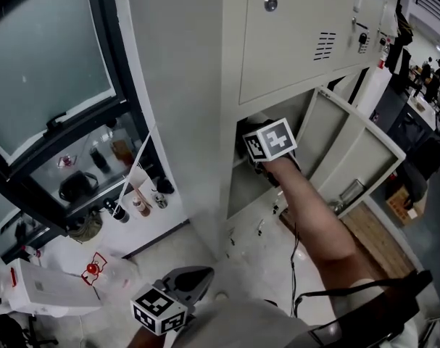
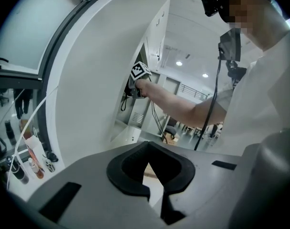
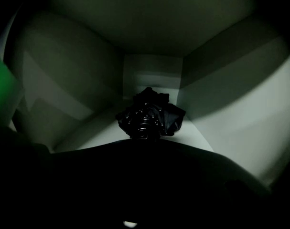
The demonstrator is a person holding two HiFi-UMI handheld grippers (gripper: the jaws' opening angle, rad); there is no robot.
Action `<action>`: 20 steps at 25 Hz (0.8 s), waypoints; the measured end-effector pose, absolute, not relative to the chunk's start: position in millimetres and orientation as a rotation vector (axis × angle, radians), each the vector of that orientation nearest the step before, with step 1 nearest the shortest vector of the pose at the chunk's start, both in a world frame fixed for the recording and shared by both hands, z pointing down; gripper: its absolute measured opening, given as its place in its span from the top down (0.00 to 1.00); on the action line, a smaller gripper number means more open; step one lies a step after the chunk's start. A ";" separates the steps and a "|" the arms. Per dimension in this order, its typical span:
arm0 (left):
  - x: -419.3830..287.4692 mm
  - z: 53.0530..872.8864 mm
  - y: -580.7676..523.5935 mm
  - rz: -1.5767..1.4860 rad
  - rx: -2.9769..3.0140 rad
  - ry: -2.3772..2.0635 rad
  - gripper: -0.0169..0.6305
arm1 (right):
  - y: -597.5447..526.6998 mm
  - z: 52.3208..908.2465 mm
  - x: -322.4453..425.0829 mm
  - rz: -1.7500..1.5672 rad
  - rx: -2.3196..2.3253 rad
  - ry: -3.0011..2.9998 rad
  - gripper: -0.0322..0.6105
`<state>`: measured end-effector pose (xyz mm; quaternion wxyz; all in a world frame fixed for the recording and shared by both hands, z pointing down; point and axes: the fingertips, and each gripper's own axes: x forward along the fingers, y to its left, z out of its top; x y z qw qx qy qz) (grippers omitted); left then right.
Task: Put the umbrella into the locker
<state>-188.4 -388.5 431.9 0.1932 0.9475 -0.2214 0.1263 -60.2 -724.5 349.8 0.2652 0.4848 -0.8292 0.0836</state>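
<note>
A folded black umbrella (image 3: 149, 113) sticks out ahead of my right gripper (image 3: 145, 144) inside a dim locker compartment, its bunched canopy end pointing at the back wall. The jaws are dark, but they appear shut on the umbrella's near part. In the head view the right gripper (image 1: 267, 154) is reached into the lower compartment of the grey locker (image 1: 292, 42), beside its open door (image 1: 350, 151). My left gripper (image 2: 147, 147) is shut on nothing and hangs low, outside the locker (image 2: 97, 80), pointing towards it.
A glass-fronted cabinet (image 1: 53, 85) stands left of the locker, with bottles (image 1: 136, 201) on its low shelf. A white box (image 1: 46, 288) lies on the floor at the lower left. A cable (image 1: 293, 256) trails across the floor below the open door.
</note>
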 end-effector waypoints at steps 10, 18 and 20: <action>-168.8 431.8 -367.0 0.350 2.649 -0.616 0.96 | -712.2 343.7 -50.4 0.204 1.280 -2.304 0.67; -144.8 430.5 -335.3 0.358 2.652 -0.629 0.96 | -657.0 327.7 -31.8 0.148 1.294 -2.404 0.65; -135.4 428.2 -323.0 0.354 2.658 -0.628 0.96 | -638.1 326.8 -26.6 0.139 1.286 -2.415 0.65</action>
